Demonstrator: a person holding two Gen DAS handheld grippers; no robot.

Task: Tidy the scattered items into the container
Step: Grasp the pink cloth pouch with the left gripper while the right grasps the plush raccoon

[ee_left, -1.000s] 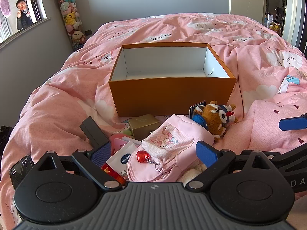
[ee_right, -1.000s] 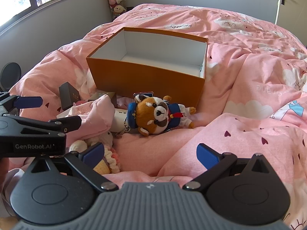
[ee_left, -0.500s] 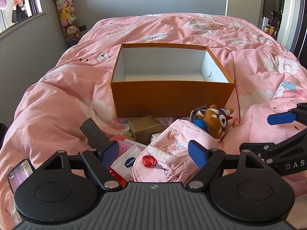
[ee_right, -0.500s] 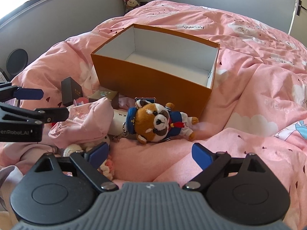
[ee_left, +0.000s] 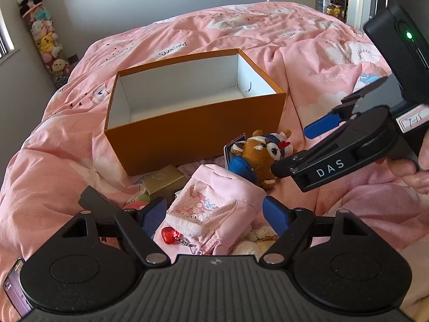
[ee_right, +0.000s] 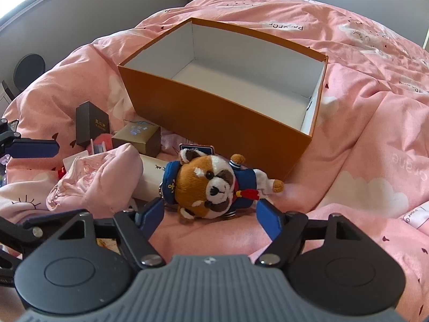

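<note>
Blue-padded right gripper, jaws just narrowing, straddles the raccoon plush ungripped; left gripper gapes around the pink pouch.

Our right gripper has moved in toward the orange box, and its jaws have just been closing; the raccoon plush now lies between its fingertips, not yet pressed. Our left gripper has rolled, tilting the box in its view, with the pink pouch between its jaws.
</note>
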